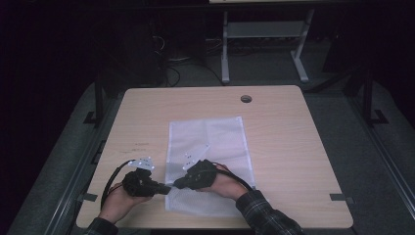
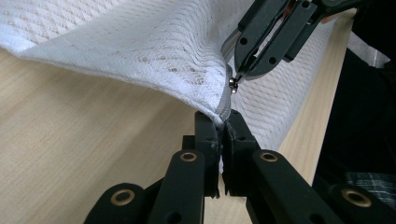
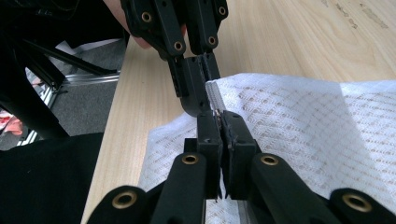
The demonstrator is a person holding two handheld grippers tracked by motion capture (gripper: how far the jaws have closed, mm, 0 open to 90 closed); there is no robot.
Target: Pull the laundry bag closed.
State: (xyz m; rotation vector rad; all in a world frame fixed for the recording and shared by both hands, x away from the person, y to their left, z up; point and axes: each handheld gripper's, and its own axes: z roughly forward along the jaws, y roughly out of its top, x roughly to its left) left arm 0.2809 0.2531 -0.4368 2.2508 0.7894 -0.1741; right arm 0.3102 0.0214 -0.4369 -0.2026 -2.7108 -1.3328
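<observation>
A white mesh zip bag [image 1: 210,142] lies flat in the middle of the wooden table [image 1: 293,147]. Both grippers meet at its front left corner. My left gripper [image 1: 167,189] [image 2: 223,122] is shut on the zip end of the bag's edge and lifts that corner off the table. My right gripper [image 1: 176,185] [image 3: 219,116] faces it, shut on the small metal zip pull [image 2: 232,85] a short way along the zip. In the right gripper view the left gripper's fingers [image 3: 194,88] come down from the top, nearly touching my own jaws.
A round cable hole [image 1: 246,99] sits near the table's far edge. Another desk's white legs [image 1: 225,49] stand on the grey floor behind. The grippers are close to the table's front edge [image 1: 147,223]. A plaid sleeve [image 1: 264,210] enters at the bottom.
</observation>
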